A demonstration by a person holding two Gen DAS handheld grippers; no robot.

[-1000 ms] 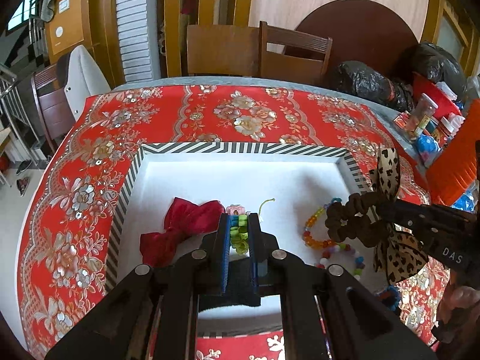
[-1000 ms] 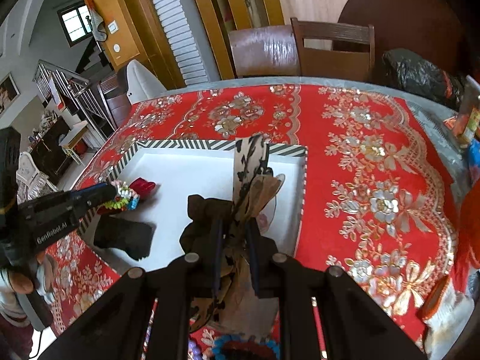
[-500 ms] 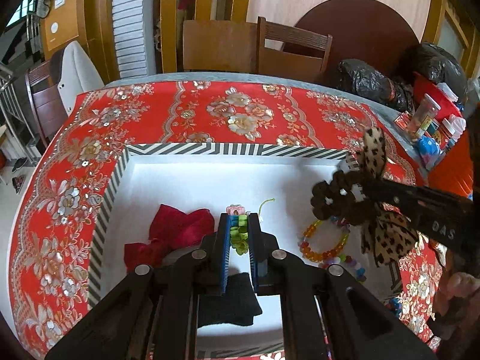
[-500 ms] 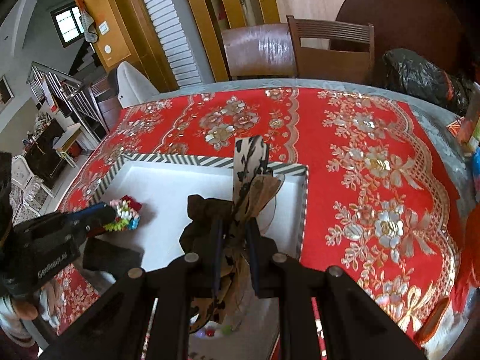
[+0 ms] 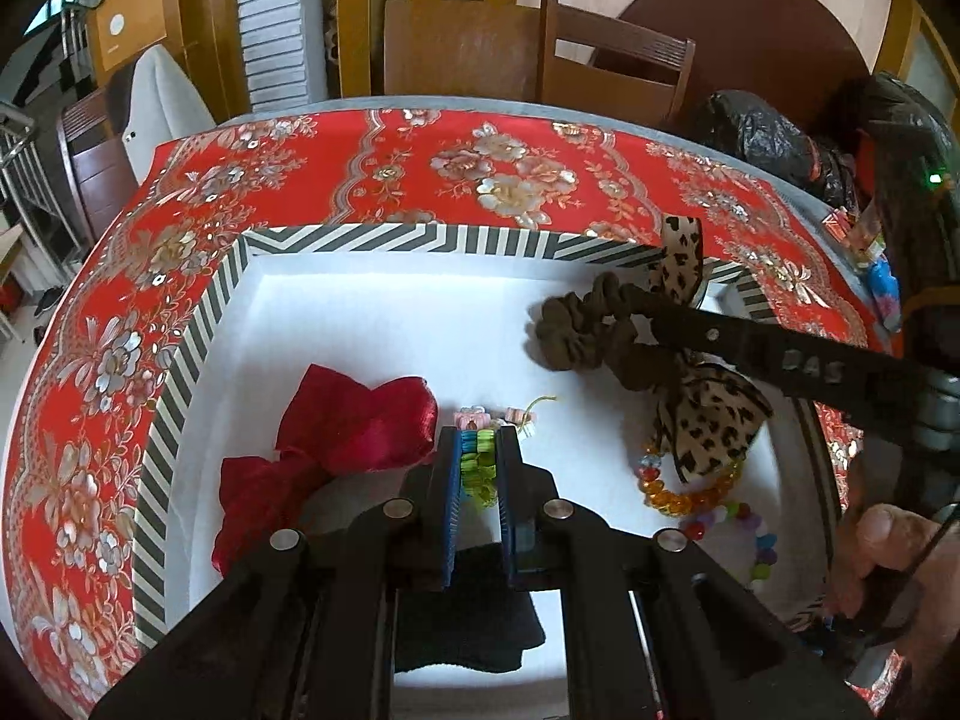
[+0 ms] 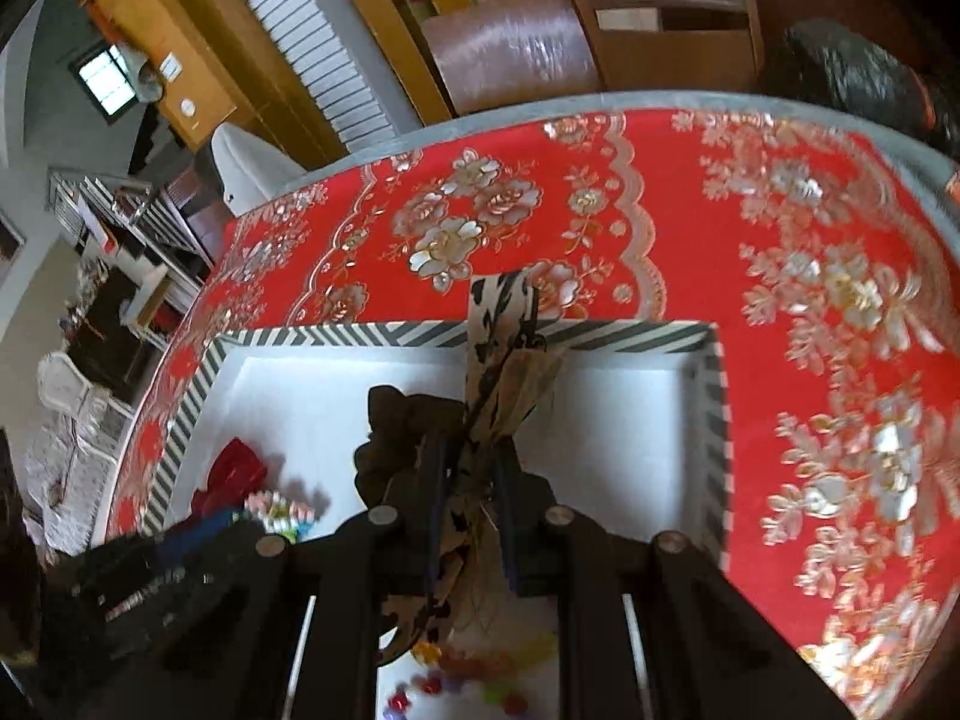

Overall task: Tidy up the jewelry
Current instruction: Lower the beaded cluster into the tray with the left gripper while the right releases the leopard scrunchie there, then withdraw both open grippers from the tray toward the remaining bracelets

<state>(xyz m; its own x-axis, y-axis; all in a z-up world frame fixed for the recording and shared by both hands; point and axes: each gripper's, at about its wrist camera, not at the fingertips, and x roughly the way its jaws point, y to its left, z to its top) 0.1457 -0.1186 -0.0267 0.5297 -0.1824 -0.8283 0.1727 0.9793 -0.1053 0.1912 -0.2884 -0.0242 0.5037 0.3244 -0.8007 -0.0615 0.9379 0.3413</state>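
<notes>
Scrunchie (image 6: 396, 450) seemingly clamped between easing right fingers (image 6: 436, 474), beaded bracelet (image 5: 478, 461) pinched between left fingers (image 5: 450, 468)

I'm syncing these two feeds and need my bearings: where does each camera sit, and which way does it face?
Left wrist: on the left gripper, looking down into the striped tray; its jaws pinch a green bead bracelet; a hand shows lower right.
Right wrist: on the right gripper, facing the same tray; its jaws, just opening slightly, hold a leopard-print scrunchie.
Shared: tray, red bow, scrunchie, each other's gripper.
</notes>
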